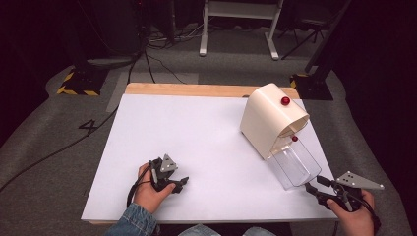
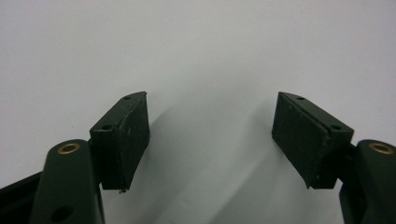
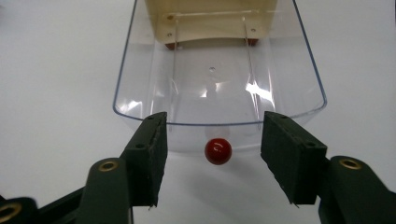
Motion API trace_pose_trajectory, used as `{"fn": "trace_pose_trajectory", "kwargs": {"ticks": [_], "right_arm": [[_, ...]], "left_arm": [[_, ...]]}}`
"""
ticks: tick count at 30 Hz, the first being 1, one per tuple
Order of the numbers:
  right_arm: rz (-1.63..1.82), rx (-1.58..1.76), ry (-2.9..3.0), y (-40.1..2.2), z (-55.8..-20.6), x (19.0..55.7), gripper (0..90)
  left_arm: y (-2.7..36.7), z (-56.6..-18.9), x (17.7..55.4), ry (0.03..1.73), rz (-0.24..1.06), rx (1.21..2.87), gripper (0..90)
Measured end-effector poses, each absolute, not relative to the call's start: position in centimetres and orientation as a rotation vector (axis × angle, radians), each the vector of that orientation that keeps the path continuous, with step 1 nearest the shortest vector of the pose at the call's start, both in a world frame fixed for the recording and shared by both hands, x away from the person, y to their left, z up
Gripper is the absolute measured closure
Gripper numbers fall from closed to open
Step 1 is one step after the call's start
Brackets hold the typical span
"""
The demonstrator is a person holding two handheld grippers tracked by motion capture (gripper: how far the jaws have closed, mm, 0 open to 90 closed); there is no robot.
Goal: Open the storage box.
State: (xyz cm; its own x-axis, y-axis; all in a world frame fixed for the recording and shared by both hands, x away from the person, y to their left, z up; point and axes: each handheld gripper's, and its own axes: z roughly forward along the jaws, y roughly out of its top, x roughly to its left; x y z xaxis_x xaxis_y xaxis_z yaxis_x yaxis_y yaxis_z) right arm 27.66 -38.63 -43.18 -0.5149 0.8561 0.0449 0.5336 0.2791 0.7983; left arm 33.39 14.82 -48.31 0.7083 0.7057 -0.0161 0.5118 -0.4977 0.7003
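Observation:
A cream housing (image 1: pixel 268 120) lies at the table's right with a clear plastic cover (image 1: pixel 295 164) sticking out of its mouth toward me. One red knob (image 1: pixel 285 101) sits on top of the housing, and a smaller red ball (image 1: pixel 294 138) sits at its mouth. My right gripper (image 1: pixel 314 186) is open just off the cover's near end. In the right gripper view a red knob (image 3: pixel 218 150) on the clear cover (image 3: pixel 215 79) lies between the open jaws, untouched. My left gripper (image 1: pixel 181 184) rests low at the front left, open and holding nothing (image 2: pixel 210 135).
The white tabletop (image 1: pixel 196 142) has a wooden strip (image 1: pixel 187 89) along its far edge. Around it is grey carpet with cables (image 1: pixel 59 147), black stands on hazard-striped bases (image 1: pixel 78 83), and white desk legs (image 1: pixel 236 29) at the back.

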Motion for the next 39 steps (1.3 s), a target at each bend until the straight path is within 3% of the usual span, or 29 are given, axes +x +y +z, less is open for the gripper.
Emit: {"fn": "trace_pose_trajectory", "kwargs": {"ticks": [23, 32, 39], "right_arm": [[1.265, 1.144, 2.11, -37.2, -36.5, 29.8, 45.3], [1.267, 1.068, 2.065, -35.6, -35.2, 32.2, 50.7], [1.252, 1.048, 2.069, -34.4, -35.1, 34.5, 50.1]], "left_arm": [[14.8, -48.3, 33.4, 0.922, 0.351, 2.208, 27.8], [14.8, -48.3, 33.5, 0.924, 0.346, 2.21, 27.6], [14.9, -48.3, 33.5, 0.922, 0.349, 2.209, 27.6]]}}
